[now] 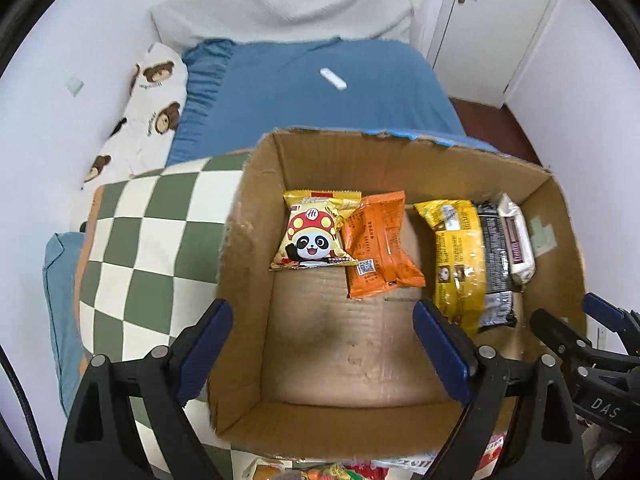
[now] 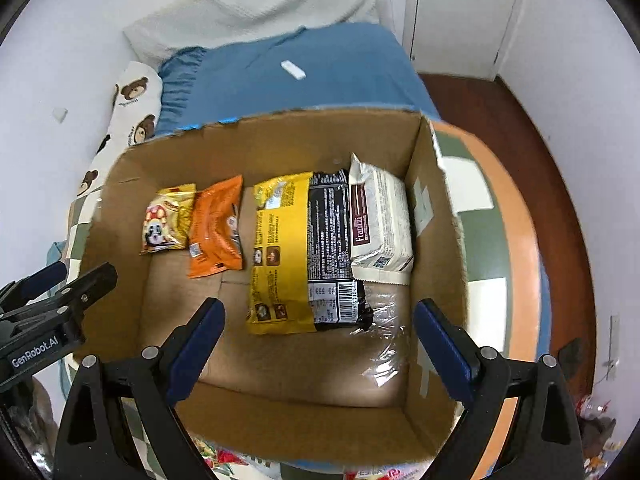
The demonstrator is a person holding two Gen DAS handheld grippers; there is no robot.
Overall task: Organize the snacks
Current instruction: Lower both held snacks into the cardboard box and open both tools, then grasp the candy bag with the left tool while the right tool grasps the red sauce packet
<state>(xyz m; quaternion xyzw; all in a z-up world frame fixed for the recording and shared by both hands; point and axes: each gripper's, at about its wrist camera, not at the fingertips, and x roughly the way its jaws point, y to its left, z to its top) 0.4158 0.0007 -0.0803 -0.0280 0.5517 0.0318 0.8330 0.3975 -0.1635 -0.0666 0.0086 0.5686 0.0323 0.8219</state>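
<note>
Reading "Franzzi" on white packet (image 2: 380, 220), seemingly

A home bedroom: bed (image 1: 320, 92), bear-print pillow (image 1: 148, 112), door (image 1: 492, 20)

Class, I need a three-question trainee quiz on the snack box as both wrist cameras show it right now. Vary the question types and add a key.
1. True or false: the panda packet lies outside the cardboard box.
2. Which packet touches the white packet? A orange B black C panda
3. Fill in: both grippers hold ____.

Key: 1 false. 2 B, the black packet. 3 nothing; the left gripper and right gripper are open.
</note>
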